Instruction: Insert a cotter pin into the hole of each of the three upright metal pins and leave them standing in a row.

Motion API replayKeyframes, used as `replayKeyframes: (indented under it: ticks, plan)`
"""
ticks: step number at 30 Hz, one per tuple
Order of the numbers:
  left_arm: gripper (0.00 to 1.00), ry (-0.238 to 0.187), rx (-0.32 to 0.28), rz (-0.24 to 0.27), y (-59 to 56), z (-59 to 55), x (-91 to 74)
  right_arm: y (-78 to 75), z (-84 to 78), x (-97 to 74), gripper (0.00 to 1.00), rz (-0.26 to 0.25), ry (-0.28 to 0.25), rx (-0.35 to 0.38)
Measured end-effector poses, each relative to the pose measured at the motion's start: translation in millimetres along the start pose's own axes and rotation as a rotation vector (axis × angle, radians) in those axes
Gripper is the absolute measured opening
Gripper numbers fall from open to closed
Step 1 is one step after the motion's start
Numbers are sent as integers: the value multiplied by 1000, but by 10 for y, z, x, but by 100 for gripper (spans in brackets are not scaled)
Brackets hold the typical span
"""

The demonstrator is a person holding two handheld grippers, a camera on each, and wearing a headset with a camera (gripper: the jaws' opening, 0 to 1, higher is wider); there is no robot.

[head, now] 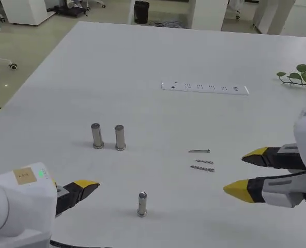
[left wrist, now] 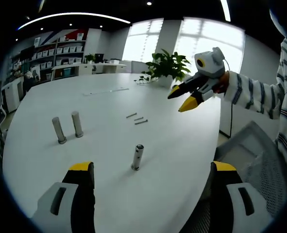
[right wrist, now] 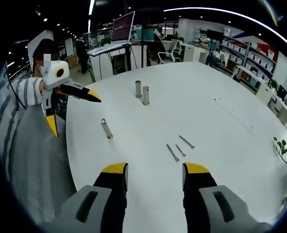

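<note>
Counting three metal pins on the white surface (head: 153, 57), all standing upright: a close pair (head: 96, 136) side by side but not touching, and a lone metal pin (head: 142, 203) well apart from them, nearer the person, so not yet forming a row. Counting three cotter pins (head: 204, 161) too, lying flat and roughly parallel, just beside one another, between the pair and the right gripper (head: 235, 174); one for each metal pin, by the look of it. Finding no cotter pin seated in any metal pin, and failing to make out the holes at this size.

Hovering the right gripper above the surface near the cotter pins, fingers (right wrist: 115, 171) set moderately apart and gripping nothing, probably lining up to pick the nearest one. Holding the left gripper (left wrist: 152, 167) low and just short of the lone metal pin, fingers (left wrist: 80, 168) spread wide and empty, likely readying to steady that pin during insertion.

Judging the task as barely begun: three insertions remaining, plus bringing the lone metal pin into line with the pair. Noting also one power strip (head: 204, 88) lying farther back and one leafy plant (head: 297, 76) at the surface's right edge, both well apart from the work.
</note>
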State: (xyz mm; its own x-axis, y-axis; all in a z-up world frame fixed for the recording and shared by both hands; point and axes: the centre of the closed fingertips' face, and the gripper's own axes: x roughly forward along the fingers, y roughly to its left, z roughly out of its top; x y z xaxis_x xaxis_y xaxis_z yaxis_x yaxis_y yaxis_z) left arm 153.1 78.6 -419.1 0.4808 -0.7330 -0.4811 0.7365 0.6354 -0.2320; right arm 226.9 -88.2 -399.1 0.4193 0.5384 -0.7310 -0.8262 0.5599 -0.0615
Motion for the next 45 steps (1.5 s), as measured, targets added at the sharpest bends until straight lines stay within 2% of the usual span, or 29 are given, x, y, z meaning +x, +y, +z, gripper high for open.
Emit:
replayKeyframes:
  ticks: [3, 5, 9, 15, 22, 33, 35, 38, 45]
  plan:
    - [99, -8, -2, 16, 10, 12, -21, -61, -64, 43, 41, 3, 73, -79]
    - [99, -12, -3, 18, 3, 21, -27, -60, -82, 80, 39, 17, 96, -96]
    - [99, -21, -12, 19, -21, 35, -29, -53, -77, 163, 34, 46, 107, -109]
    - [99, -25, -20, 21, -47, 25, -9, -69, -119, 324, 28, 87, 151, -150]
    - [99, -9, -30, 20, -80, -60, 23, -194, -80, 433, 25, 84, 196, -214]
    - [99, -4, -48, 24, -93, -78, 38, -351, -35, 633, 15, 101, 240, -248]
    - [99, -8, -51, 26, -93, -69, 40, -392, -46, 693, 14, 105, 249, -262]
    - [99, -11, -59, 24, -97, -66, 50, -455, -116, 766, 12, 110, 298, -306]
    - [99, 4, -57, 35, -90, -108, 68, -544, -195, 934, 11, 127, 347, -323]
